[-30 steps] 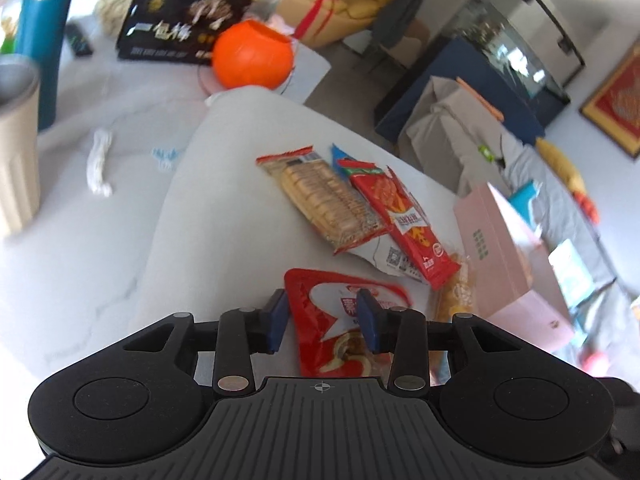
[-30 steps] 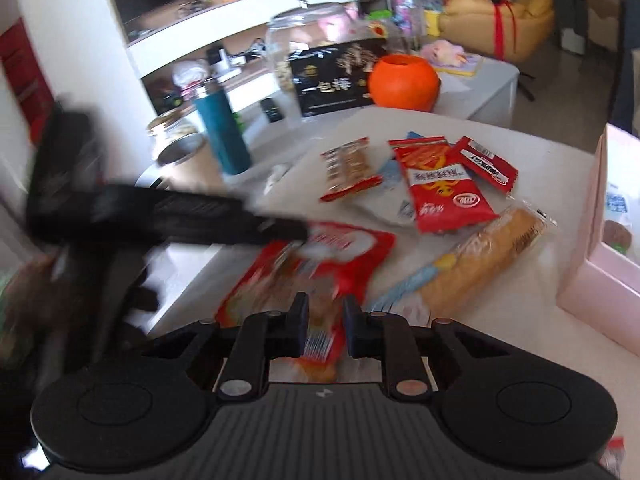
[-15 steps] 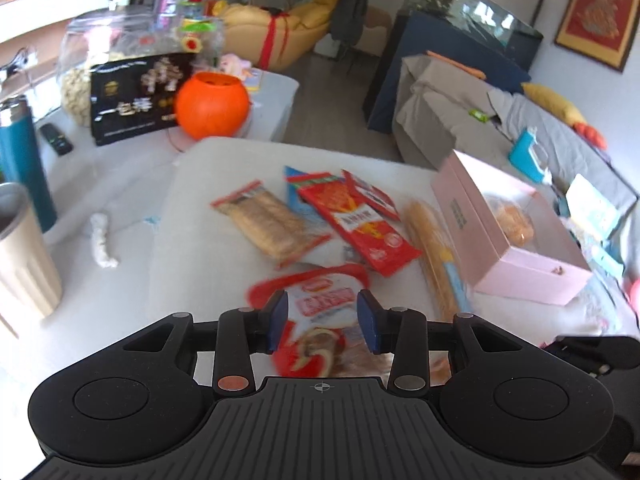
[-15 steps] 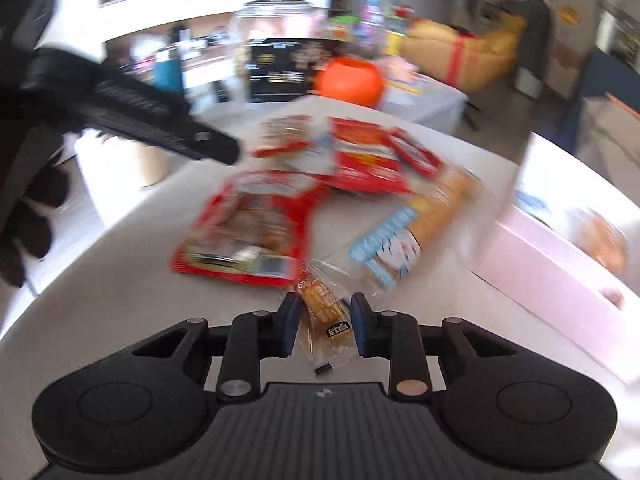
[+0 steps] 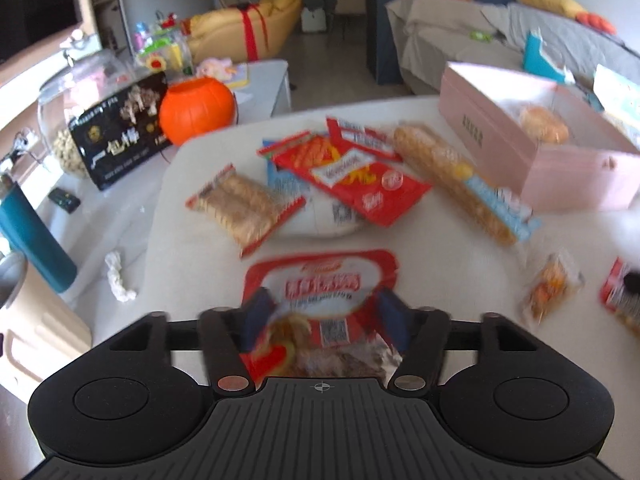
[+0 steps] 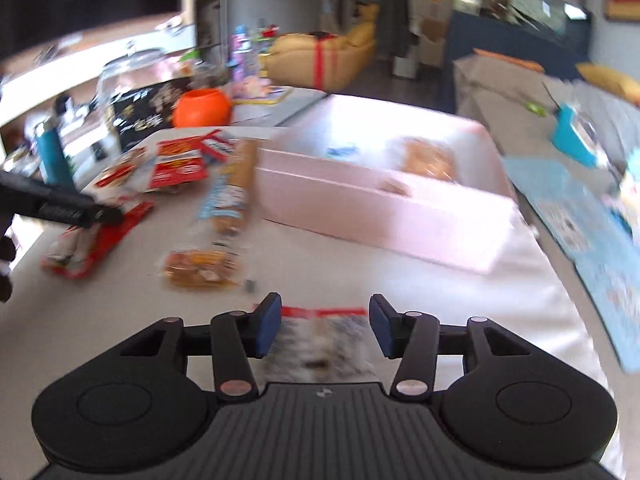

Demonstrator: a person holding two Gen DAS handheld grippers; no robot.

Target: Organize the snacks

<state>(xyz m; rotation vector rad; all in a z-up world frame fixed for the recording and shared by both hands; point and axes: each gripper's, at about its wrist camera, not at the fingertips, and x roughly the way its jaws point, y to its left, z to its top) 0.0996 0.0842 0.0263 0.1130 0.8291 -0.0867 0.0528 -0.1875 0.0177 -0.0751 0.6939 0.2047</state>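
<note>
Left gripper (image 5: 322, 312) jaws just opened wide, big red snack bag (image 5: 320, 300) lying between, pads not pressing. Right gripper (image 6: 323, 328) jaws also just opened, about half, blurred red-edged packet (image 6: 320, 340) between, not gripped. Likely next: centre on the packet, close squarely on its edge, don't crush. Ahead-right of right jaws: open pink box (image 6: 384, 208), holding a bun (image 6: 430, 158) and a small blue-printed item, most snacks outside it.
</note>
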